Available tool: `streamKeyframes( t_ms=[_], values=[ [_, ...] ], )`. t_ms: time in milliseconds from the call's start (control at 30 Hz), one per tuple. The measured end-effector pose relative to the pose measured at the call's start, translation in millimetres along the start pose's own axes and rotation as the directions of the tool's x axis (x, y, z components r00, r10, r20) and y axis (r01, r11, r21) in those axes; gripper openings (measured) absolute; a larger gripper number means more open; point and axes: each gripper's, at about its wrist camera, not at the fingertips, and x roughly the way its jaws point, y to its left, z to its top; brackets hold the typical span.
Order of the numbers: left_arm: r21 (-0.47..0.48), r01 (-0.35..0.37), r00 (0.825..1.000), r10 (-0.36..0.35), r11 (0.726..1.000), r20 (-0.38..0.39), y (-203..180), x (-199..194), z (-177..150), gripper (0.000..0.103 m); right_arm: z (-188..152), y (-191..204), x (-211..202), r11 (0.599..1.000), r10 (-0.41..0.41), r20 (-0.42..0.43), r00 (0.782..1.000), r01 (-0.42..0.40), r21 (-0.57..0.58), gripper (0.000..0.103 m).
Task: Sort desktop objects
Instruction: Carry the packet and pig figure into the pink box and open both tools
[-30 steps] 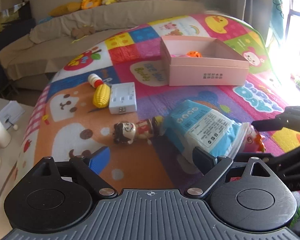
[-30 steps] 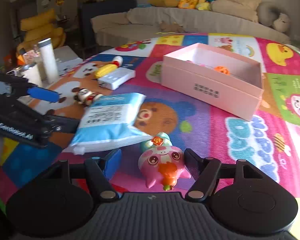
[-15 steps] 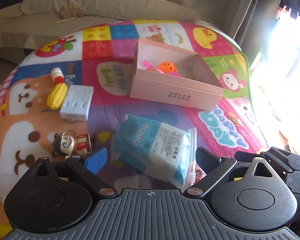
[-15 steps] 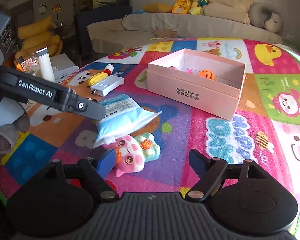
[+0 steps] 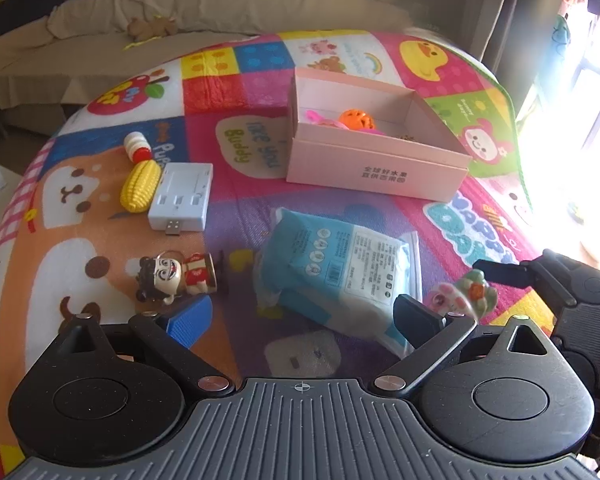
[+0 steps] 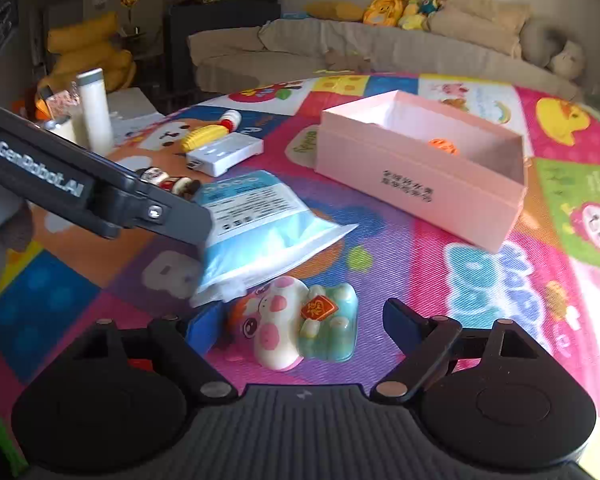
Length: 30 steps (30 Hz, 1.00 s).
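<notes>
Two tools hang over a desk covered by a bright patchwork play mat [image 5: 240, 80] with cartoon animals; beyond it stands a beige sofa [image 5: 204, 8] with stuffed toys along its back.

The left tool [image 5: 304, 312] has its fingers spread wide and grips nothing; a blue-and-white packet [image 5: 340, 268] lies just ahead of it, nearer its right finger. A small doll figure [image 5: 176, 276] lies on its side just ahead of the left finger. Farther ahead and left are one toy corn cob [image 5: 140, 184], one white hub with a USB plug [image 5: 182, 196] touching the corn, and one small red-and-white bottle [image 5: 136, 146] beyond the corn.

The right tool [image 6: 296, 324] is also wide open and empty; one pig toy [image 6: 296, 328] lies on its side between the fingers, close to the left one, though I cannot tell whether they touch.

Ahead and to the right of both tools sits one open pink box [image 6: 420, 176]. Only the left view looks down into it, showing an orange ball [image 5: 356, 119] and pink pieces; the right view shows just the ball's top. Only the right view shows a white cylinder [image 6: 94, 108] and yellow cushions [image 6: 88, 52] off the desk's left side. Strong window glare fills the left view's right edge.
</notes>
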Motion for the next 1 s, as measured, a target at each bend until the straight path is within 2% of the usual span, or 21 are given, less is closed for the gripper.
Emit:
streamKeyframes(
  t_ms=[67,133,200,267,433,500,600,667,767,833,900,967,1000],
  values=[
    [-0.014,0.03,0.999,-0.03,0.999,-0.014,-1.5,4.1,1.6,0.101,-3.3,-10.5,-2.4,0.997,-0.08,-0.007,0.997,0.08,-0.004,0.086],
    [-0.037,0.062,0.997,-0.064,0.997,-0.035,-6.5,12.2,4.7,0.101,-7.0,-28.2,-6.3,0.992,-0.114,-0.026,0.993,0.115,0.043,0.086],
    [-0.064,0.094,0.994,-0.097,0.994,-0.051,-13.9,21.2,9.6,0.101,-11.6,-46.7,-12.5,0.987,-0.114,-0.042,0.993,0.118,0.107,0.086],
    [-0.113,0.091,0.994,-0.098,0.989,-0.051,-20.0,32.4,18.5,0.103,-15.6,-59.2,-17.9,0.98,-0.116,-0.05,0.992,0.123,0.155,0.086],
    [-0.153,0.074,0.995,-0.084,0.985,-0.061,-25.4,66.2,44.4,0.103,-21.6,-61.6,-22.8,0.977,-0.127,-0.05,0.991,0.134,0.163,0.088],
    [-0.124,0.064,0.993,-0.075,0.99,-0.089,-29.9,77.4,49.1,0.103,-21.8,-58.9,-21.8,0.98,-0.117,-0.048,0.992,0.123,0.157,0.088],
    [0.006,0.021,0.995,-0.02,1.0,-0.096,-42.0,81.3,43.2,0.103,-20.4,-57.7,-19.3,0.981,-0.111,-0.045,0.993,0.117,0.156,0.088],
    [0.09,0.001,0.996,0.007,0.996,-0.086,-47.1,78.3,34.2,0.103,-19.5,-59.4,-18.4,0.98,-0.107,-0.041,0.993,0.113,0.167,0.088],
    [0.144,-0.008,0.995,0.021,0.99,-0.094,-44.6,75.6,21.9,0.102,-17.8,-64.9,-16.7,0.975,-0.09,-0.034,0.995,0.095,0.201,0.088],
    [0.162,-0.013,0.995,0.028,0.987,-0.095,-41.3,75.3,15.7,0.097,-15.8,-69.3,-12.6,0.97,-0.081,-0.032,0.996,0.086,0.228,0.088],
    [0.199,-0.042,0.996,0.056,0.979,-0.065,-41.3,72.1,12.2,0.08,-13.8,-73.5,-7.0,0.963,-0.084,-0.028,0.996,0.088,0.256,0.088],
    [0.218,-0.041,0.997,0.053,0.975,-0.05,-41.5,67.9,11.2,0.07,-11.1,-76.5,-0.5,0.958,-0.085,-0.038,0.996,0.092,0.272,0.086],
    [0.223,-0.043,0.997,0.055,0.974,-0.046,-42.0,66.3,10.6,0.069,-9.6,-77.6,2.1,0.956,-0.084,-0.042,0.996,0.092,0.277,0.085]
  ],
)
